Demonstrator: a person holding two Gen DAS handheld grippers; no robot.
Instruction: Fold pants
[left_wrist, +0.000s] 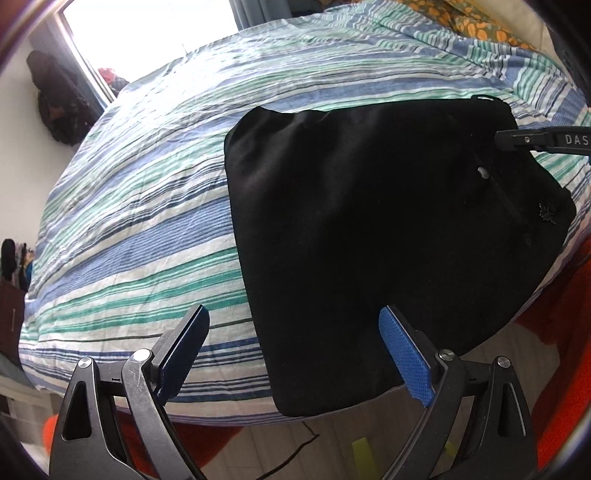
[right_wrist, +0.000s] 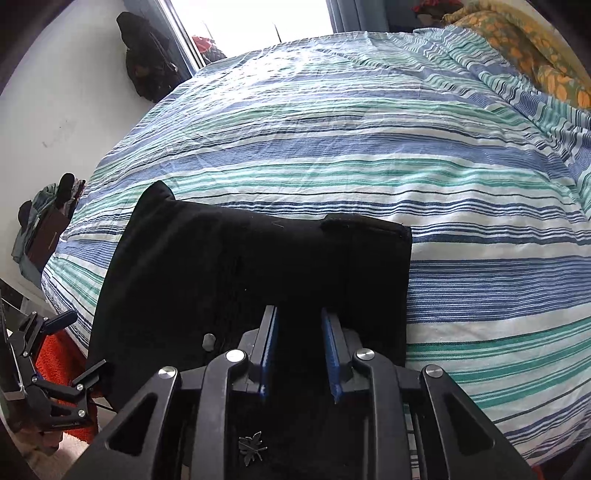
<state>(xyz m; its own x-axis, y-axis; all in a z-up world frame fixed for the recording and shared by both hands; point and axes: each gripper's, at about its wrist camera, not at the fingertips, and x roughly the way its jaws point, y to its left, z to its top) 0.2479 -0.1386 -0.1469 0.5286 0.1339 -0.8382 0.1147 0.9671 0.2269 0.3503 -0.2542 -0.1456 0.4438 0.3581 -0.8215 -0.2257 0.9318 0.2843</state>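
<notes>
The black pants (left_wrist: 369, 229) lie folded into a compact rectangle on the striped bedspread (left_wrist: 140, 206) near the bed's front edge. My left gripper (left_wrist: 295, 328) is open and empty, hovering above the pants' near left corner. My right gripper (right_wrist: 300, 332) sits low over the pants (right_wrist: 240, 273), its blue pads a narrow gap apart with black cloth showing between them; whether it grips the cloth is unclear. Its finger also shows in the left wrist view (left_wrist: 517, 142) over the pants' right edge. The left gripper appears at the right wrist view's left edge (right_wrist: 70, 343).
The striped bedspread (right_wrist: 369, 147) covers the bed. A yellow-orange patterned blanket (right_wrist: 535, 55) lies at the far right. A bright window (left_wrist: 155, 33) and a dark bag (left_wrist: 59, 99) on the wall are behind. An orange rug (left_wrist: 565, 332) lies on the floor.
</notes>
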